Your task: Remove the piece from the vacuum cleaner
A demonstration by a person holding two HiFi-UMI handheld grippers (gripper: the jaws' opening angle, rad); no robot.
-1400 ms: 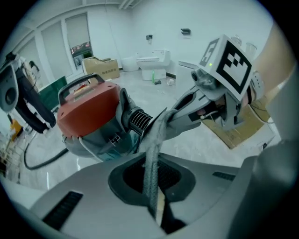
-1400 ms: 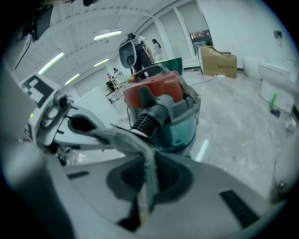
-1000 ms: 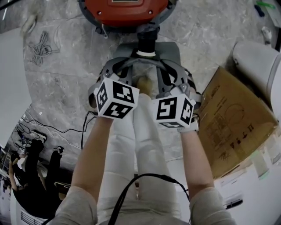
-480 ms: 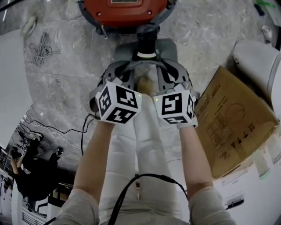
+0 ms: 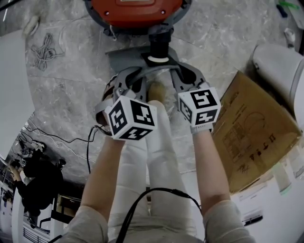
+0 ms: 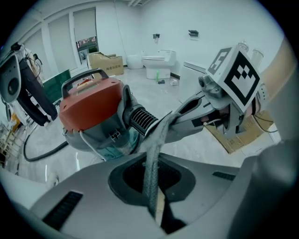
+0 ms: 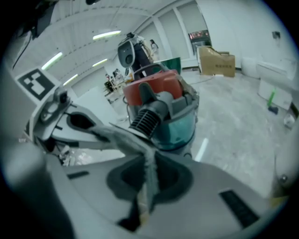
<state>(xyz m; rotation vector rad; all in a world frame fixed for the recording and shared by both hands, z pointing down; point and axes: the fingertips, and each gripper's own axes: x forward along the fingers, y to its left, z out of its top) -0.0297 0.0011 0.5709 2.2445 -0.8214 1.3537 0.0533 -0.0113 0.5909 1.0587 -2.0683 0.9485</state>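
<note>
The red vacuum cleaner (image 5: 137, 10) stands on the floor ahead, its black ribbed port (image 5: 159, 45) facing me. A flat grey piece (image 5: 124, 58) hangs in front of that port, just off the body. My left gripper (image 5: 142, 72) and right gripper (image 5: 174, 71) meet there, both shut on it. In the left gripper view the piece (image 6: 152, 163) shows edge-on as a thin grey sheet that runs from my left gripper (image 6: 156, 207) up to the other gripper's jaws. The right gripper view shows the same sheet (image 7: 149, 168) pinched in the right gripper (image 7: 142, 205), with the vacuum (image 7: 159, 88) behind it.
A cardboard box (image 5: 247, 128) lies on the floor at the right, beside a white fixture (image 5: 280, 66). A coiled cable (image 5: 45, 47) lies at the far left and a black cord (image 5: 90, 142) runs by my legs (image 5: 152, 156). People stand at the lower left.
Both grippers have moved forward toward the vacuum, the right one higher and further right. The grey piece has turned, and more of it now shows left of the port.
</note>
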